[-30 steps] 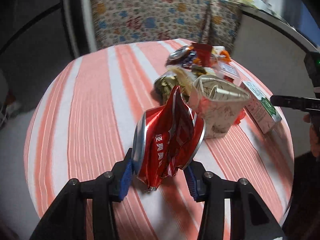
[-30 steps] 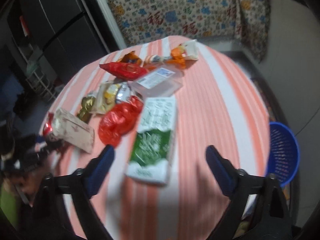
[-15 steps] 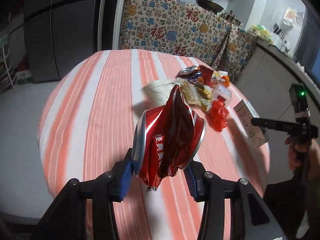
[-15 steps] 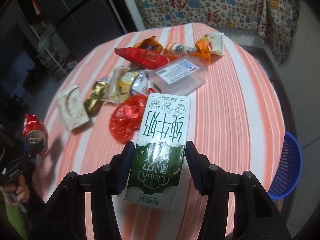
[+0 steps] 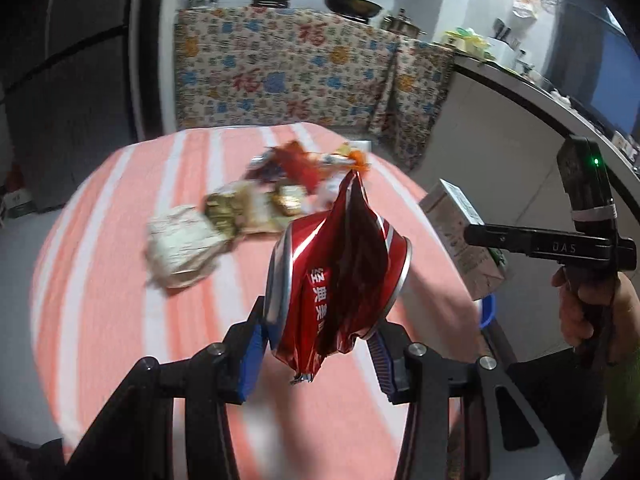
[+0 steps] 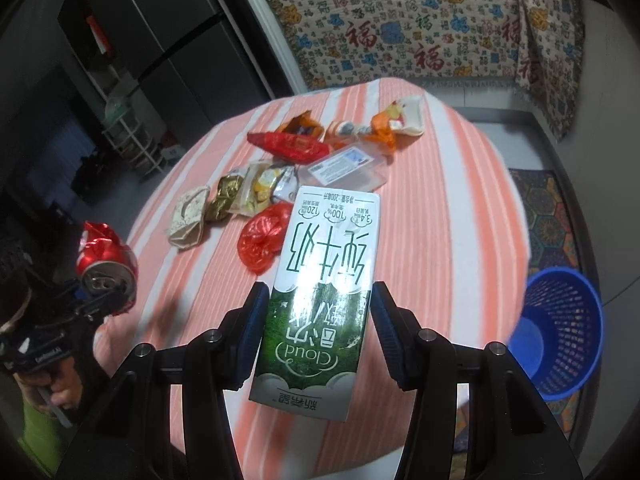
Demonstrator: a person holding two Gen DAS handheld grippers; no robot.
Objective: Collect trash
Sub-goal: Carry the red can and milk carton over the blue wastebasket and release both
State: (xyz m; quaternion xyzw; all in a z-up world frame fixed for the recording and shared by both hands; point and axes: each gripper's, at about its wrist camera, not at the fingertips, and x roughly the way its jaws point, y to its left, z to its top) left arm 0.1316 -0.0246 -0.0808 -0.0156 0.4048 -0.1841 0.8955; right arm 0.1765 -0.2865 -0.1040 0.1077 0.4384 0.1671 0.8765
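left wrist view: the left gripper (image 5: 320, 354) is clamped on a crushed red can (image 5: 338, 284), its blue pads pressing the can's two sides, and the can is held clear above the striped tablecloth (image 5: 120, 280). beyond the can, a crumpled beige paper bag (image 5: 182, 244) lies on the cloth at left centre. farther on, blurred wrappers (image 5: 280, 184) lie in a loose cluster. at the right edge a hand (image 5: 592, 312) holds the right gripper's handle, with a milk carton (image 5: 464, 232) in it, held up at the table's right edge. a small part of a blue basket (image 5: 488, 310) shows below the carton. at the far wall a patterned cloth (image 5: 288, 68) hangs over a counter that carries pots.

right wrist view: the right gripper (image 6: 316, 336) is grasping the green and white milk carton (image 6: 324, 288); both blue pads press its long sides, and the carton is tilted with its printed text upside down, lifted above the table. at near left the left gripper (image 6: 108, 304) holds the crushed red can (image 6: 106, 264), with a hand (image 6: 52, 392) on its handle. at near right the blue basket (image 6: 560, 328) stands on the floor beside the table. just beyond the carton, a red plastic bag (image 6: 262, 236) lies on the cloth, touching a pile of gold and yellow wrappers (image 6: 248, 188); the beige paper bag (image 6: 188, 216) lies to the left of these. a clear plastic box (image 6: 344, 168) with a label lies past the carton's far end. farther still lie a red packet (image 6: 288, 146) and orange wrappers (image 6: 384, 124), near the table's far edge.
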